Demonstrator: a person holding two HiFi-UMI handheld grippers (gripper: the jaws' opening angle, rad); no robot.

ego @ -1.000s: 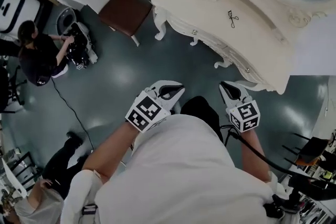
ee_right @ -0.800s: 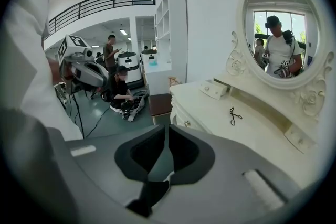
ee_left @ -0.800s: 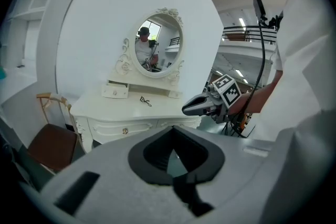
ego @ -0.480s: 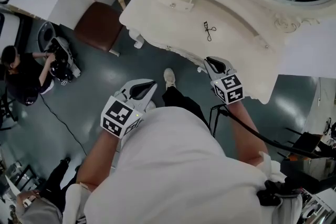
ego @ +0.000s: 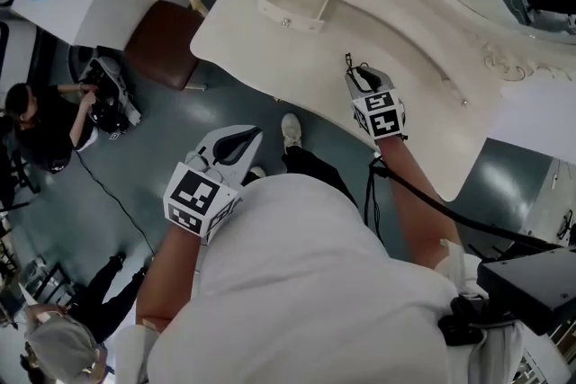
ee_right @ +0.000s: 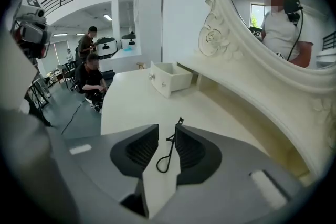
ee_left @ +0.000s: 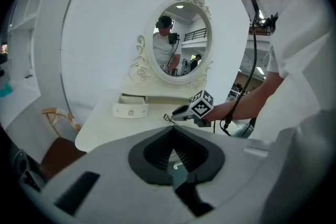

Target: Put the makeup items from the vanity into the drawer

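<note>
On vanity (ego: 270,49), thin black eyelash curler (ee_right: 170,146)

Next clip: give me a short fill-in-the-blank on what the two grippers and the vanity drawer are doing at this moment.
1. Between the open jaws of the right gripper, on the vanity, lies an ___.
2. The small drawer on the vanity stands ___.
3. The left gripper, jaws together, holds ___.

Missing words: eyelash curler; open; nothing.

Note: the right gripper's jaws have just been opening. The eyelash curler lies between them, not gripped.
</note>
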